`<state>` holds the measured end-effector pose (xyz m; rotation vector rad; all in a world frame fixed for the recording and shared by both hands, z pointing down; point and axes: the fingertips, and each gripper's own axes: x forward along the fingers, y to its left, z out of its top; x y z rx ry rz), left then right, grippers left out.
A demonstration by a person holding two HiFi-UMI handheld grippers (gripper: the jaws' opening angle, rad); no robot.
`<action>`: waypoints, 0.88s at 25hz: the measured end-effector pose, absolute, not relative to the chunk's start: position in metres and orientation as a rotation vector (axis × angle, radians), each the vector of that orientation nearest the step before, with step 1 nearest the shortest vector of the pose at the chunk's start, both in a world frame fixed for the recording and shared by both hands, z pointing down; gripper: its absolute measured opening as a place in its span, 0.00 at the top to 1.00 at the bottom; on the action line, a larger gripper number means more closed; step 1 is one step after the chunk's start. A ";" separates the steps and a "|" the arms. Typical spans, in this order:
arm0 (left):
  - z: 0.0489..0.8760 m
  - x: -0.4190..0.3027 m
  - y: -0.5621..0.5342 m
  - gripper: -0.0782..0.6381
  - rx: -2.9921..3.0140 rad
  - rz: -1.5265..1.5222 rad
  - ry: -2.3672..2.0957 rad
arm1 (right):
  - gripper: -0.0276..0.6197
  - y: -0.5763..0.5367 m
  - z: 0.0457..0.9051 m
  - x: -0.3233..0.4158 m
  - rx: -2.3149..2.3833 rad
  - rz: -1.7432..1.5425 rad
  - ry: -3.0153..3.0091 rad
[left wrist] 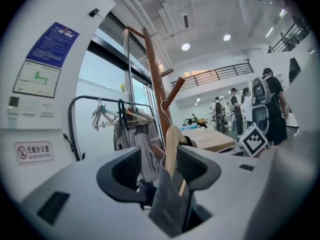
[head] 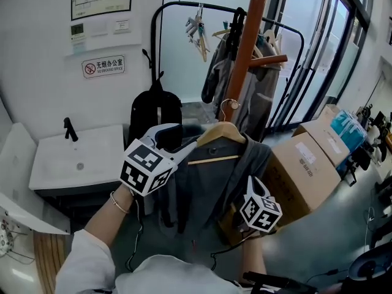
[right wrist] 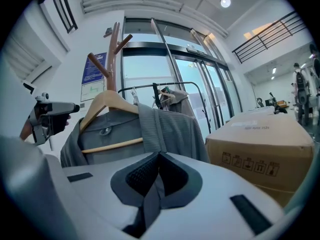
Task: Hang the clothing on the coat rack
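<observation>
A grey garment hangs on a wooden hanger, held up in front of the brown coat rack. The hanger's hook is close beside the pole, below its pegs. My left gripper is open, with the hanger's end and garment cloth standing between its jaws; a gap shows on the left side. My right gripper is lower right, shut on a fold of the grey garment. In the right gripper view the hanger and coat rack are ahead, and the gripper pinches cloth.
A black clothes rail with hangers and grey clothes stands behind the coat rack. A cardboard box sits at the right, a white sink at the left, a black bag between. People stand far off.
</observation>
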<state>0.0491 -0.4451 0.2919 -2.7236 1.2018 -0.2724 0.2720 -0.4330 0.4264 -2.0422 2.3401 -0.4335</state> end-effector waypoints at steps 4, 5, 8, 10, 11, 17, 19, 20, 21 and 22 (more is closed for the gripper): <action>0.280 0.036 -0.426 0.59 -2.654 -0.147 1.295 | 0.92 -0.430 0.429 0.261 -2.032 -0.421 2.357; 0.280 0.034 -0.420 0.60 -2.639 -0.128 1.310 | 0.92 -0.429 0.429 0.258 -2.030 -0.417 2.362; 0.286 0.035 -0.405 0.63 -2.619 -0.106 1.340 | 0.92 -0.427 0.430 0.251 -2.015 -0.413 2.383; 0.295 0.041 -0.397 0.64 -2.634 -0.099 1.353 | 0.92 -0.425 0.431 0.245 -2.004 -0.410 2.395; 0.300 0.044 -0.395 0.64 -2.648 -0.093 1.360 | 0.92 -0.425 0.432 0.242 -1.998 -0.410 2.398; 0.333 0.050 -0.389 0.73 -2.684 -0.043 1.486 | 0.92 -0.417 0.428 0.223 -1.963 -0.383 2.446; 0.346 0.049 -0.389 0.76 -2.681 -0.048 1.529 | 0.92 -0.413 0.428 0.223 -1.963 -0.366 2.465; 0.353 0.050 -0.389 0.77 -2.690 -0.053 1.544 | 0.92 -0.411 0.427 0.225 -1.966 -0.361 2.470; 0.359 0.051 -0.390 0.78 -2.705 -0.055 1.557 | 0.92 -0.410 0.427 0.227 -1.970 -0.359 2.472; 0.365 0.053 -0.390 0.80 -2.723 -0.052 1.567 | 0.92 -0.408 0.428 0.230 -1.975 -0.359 2.473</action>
